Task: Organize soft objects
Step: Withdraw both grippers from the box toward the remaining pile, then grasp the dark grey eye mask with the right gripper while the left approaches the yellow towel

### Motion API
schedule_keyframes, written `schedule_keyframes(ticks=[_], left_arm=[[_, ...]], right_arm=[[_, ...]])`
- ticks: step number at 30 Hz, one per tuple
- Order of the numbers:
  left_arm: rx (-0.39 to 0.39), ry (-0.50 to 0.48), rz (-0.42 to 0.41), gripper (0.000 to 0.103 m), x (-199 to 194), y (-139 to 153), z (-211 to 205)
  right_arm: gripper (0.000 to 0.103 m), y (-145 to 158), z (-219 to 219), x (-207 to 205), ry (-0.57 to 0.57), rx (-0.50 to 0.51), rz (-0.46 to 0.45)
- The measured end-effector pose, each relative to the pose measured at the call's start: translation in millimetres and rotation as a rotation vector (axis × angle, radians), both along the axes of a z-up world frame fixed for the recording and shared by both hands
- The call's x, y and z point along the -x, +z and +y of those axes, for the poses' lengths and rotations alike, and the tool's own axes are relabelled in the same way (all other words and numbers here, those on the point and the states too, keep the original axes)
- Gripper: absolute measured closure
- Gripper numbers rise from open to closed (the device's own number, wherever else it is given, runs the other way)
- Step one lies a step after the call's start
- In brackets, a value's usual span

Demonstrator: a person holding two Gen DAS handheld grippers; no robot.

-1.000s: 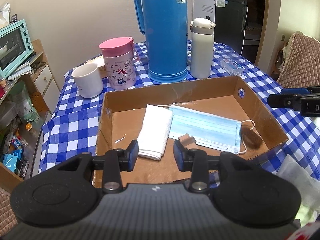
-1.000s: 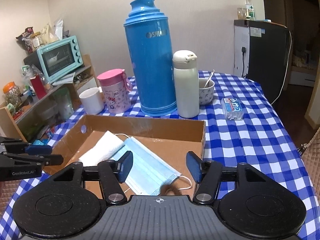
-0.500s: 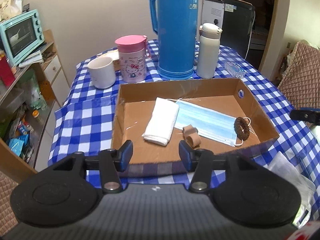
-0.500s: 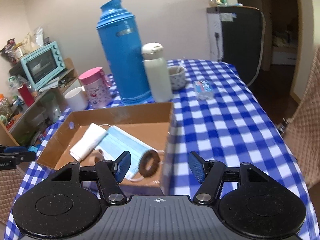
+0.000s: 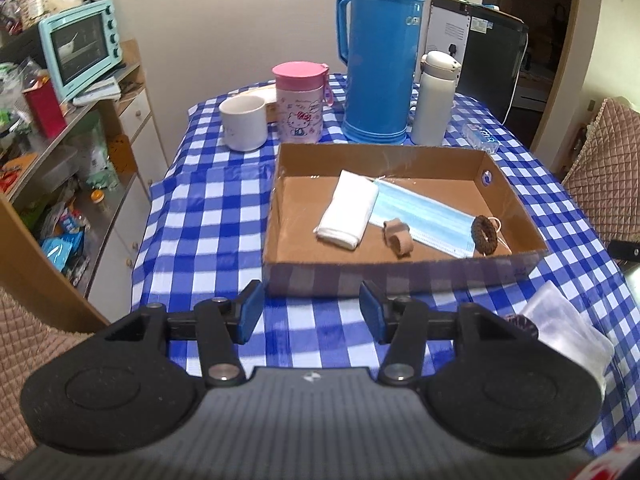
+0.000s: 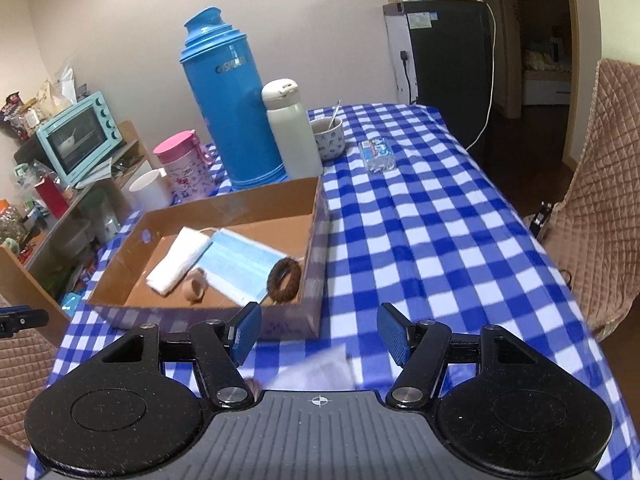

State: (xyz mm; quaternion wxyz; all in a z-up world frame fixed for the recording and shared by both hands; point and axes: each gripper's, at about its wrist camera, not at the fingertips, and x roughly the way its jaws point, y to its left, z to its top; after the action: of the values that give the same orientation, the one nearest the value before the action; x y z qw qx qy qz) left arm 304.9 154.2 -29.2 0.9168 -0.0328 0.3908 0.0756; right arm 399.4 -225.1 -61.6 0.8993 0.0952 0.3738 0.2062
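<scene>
**Cardboard tray holds four soft items, both tools open above the bench**

Brown cardboard forms the shallow open tray that sits on the blue-and-white checked bench. Inside it lie a folded white cloth, a pale blue pleated face mask just beside and partly against the cloth, a tan band loop near the front wall, and a dark brown braided hair ring resting on the mask's end by the right-hand wall. The same four things show in the right wrist view: cloth, mask, loop and ring.

Behind the tray stand a tall blue thermos flask, a white insulated bottle, a pink-lidded cartoon cup and a white mug.

The left tool hovers short of the tray's front wall, jaws wide apart and holding nothing. The right tool hangs over the bench at the tray's near right corner, jaws likewise spread and empty, above a clear plastic bag lying on the cloth-covered bench.
</scene>
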Motion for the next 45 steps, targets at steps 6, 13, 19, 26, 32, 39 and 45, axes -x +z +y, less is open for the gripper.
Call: schedule_keyframes(ticks=[6, 13, 19, 26, 32, 39, 45], left_arm=[[0.021, 0.024, 0.020, 0.053, 24.9, -3.7, 0.0], [0.040, 0.044, 0.056, 0.053, 47.2, -16.0, -3.5], [0.046, 0.058, 0.076, 0.053, 56.8, -23.1, -6.0], [0.060, 0.065, 0.094, 0.053, 63.3, -31.1, -8.9], [0.073, 0.065, 0.117, 0.052, 64.0, -40.2, -10.1], [0.083, 0.055, 0.145, 0.051, 63.9, -50.5, -13.8], [0.088, 0.042, 0.155, 0.051, 66.0, -55.0, -17.7]], right_arm=[[0.039, -4.7, 11.5, 25.6, 0.058, -0.013, 0.038], [0.039, -19.4, 39.0, 47.1, 0.151, -0.038, 0.101], [0.039, -30.3, 59.6, 52.9, 0.213, -0.050, 0.141], [0.039, -39.3, 73.4, 50.6, 0.241, -0.062, 0.173], [0.039, -49.8, 81.4, 48.4, 0.258, -0.060, 0.209], [0.039, -59.3, 91.0, 54.3, 0.290, -0.061, 0.223], [0.090, -55.9, 95.6, 64.8, 0.351, -0.023, 0.144]])
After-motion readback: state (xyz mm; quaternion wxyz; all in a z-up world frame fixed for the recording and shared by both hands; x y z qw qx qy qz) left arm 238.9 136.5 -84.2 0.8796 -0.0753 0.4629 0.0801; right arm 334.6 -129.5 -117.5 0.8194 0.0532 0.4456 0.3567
